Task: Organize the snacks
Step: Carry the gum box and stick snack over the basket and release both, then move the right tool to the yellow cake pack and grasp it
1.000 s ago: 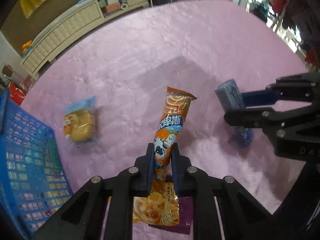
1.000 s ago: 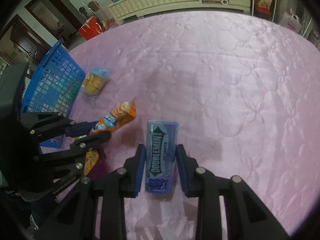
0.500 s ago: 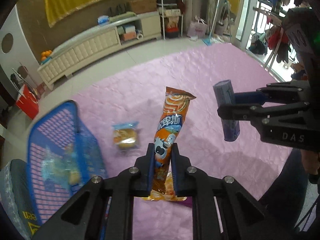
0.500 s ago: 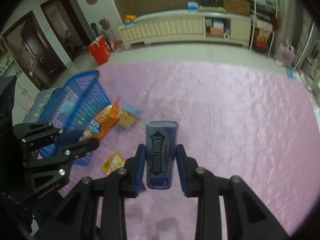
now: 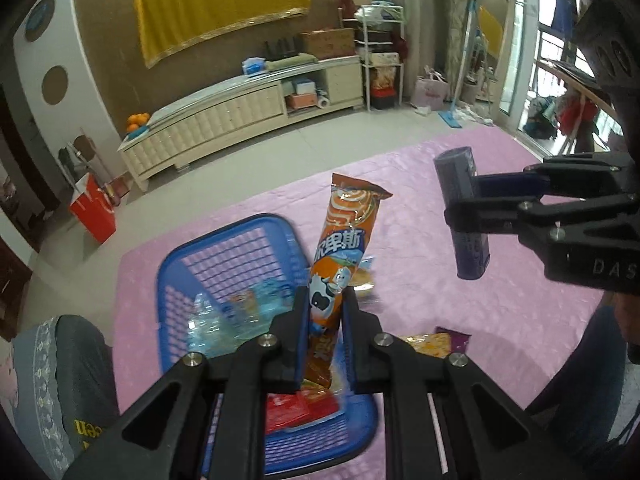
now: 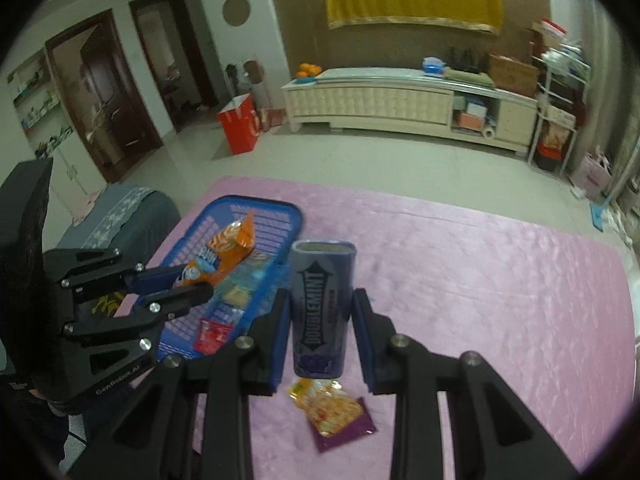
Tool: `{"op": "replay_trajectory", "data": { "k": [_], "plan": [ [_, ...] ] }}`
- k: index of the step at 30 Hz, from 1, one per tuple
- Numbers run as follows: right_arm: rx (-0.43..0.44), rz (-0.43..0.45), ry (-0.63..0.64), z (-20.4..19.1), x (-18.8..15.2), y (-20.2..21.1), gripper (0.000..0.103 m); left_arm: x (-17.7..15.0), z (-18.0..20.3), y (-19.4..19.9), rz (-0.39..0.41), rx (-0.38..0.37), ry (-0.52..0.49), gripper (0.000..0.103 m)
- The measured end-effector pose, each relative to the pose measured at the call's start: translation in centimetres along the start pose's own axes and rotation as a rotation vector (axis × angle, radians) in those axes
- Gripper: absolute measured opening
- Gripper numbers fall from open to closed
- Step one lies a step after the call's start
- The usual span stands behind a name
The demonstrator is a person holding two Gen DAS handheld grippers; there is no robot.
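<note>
My left gripper (image 5: 325,312) is shut on a long orange snack packet (image 5: 344,240) and holds it upright above the blue basket (image 5: 176,276). It also shows in the right wrist view (image 6: 192,284), with the packet (image 6: 228,252) over the basket (image 6: 280,216). My right gripper (image 6: 320,316) is shut on a dark blue Doublemint tin (image 6: 320,304), held in the air right of the basket; the tin shows in the left wrist view (image 5: 464,216). A yellow and purple snack packet (image 6: 336,416) lies on the pink cloth below the tin.
The basket holds several snacks, among them a red packet (image 6: 212,334) and clear wrapped ones (image 5: 236,312). A small wrapped cake (image 5: 364,276) lies on the pink tablecloth (image 6: 500,288) beside the basket. A grey chair (image 5: 60,380) stands at the table's left end.
Both grippers have risen with their snacks. The left one has carried the orange packet leftward to above the basket. The tin has come up off the cloth and nearer the basket.
</note>
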State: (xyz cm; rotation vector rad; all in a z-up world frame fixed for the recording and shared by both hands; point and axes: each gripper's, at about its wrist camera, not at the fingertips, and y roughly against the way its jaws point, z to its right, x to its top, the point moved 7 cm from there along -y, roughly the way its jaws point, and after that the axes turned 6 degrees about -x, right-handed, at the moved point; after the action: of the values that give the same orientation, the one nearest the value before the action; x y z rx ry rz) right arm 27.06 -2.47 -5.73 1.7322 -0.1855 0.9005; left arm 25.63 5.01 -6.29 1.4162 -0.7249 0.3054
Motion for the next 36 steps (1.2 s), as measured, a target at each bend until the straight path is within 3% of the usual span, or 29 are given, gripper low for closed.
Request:
{"op": "replay_trajectory", "data": {
  "k": [7, 14, 28, 29, 32, 33, 34, 36],
  "plan": [
    [0.037, -0.048, 0.082, -5.0, 1.5, -3.4, 0.035, -1.7, -5.2, -0.2, -0.015, 0.032, 0.075, 0.014],
    [0.061, -0.089, 0.103, -7.8, 2.1, -6.8, 0.035, -4.0, -8.0, -2.2, -0.061, 0.032, 0.128, 0.014],
    [0.101, -0.241, 0.104, -9.7, 1.1, -12.6, 0.035, -6.3, -10.0, -5.7, -0.136, 0.03, 0.165, 0.015],
    [0.105, -0.24, 0.102, -9.7, 1.1, -12.7, 0.035, -6.4, -10.1, -5.8, -0.135, 0.039, 0.171, 0.017],
    [0.101, -0.24, 0.101, -9.3, 1.4, -13.1, 0.039, -6.4, -11.4, -5.4, -0.109, 0.081, 0.199, 0.049],
    [0.101, -0.252, 0.1, -9.2, 1.4, -13.3, 0.051, -6.3, -11.7, -5.1, -0.09, 0.082, 0.204, 0.061],
    [0.09, -0.25, 0.095, -8.8, 1.5, -13.3, 0.065, -6.2, -11.8, -4.8, -0.078, 0.081, 0.206, 0.064],
    [0.084, -0.219, 0.091, -8.3, 1.9, -12.8, 0.076, -6.2, -12.2, -4.5, -0.073, 0.085, 0.218, 0.064]
  ]
}}
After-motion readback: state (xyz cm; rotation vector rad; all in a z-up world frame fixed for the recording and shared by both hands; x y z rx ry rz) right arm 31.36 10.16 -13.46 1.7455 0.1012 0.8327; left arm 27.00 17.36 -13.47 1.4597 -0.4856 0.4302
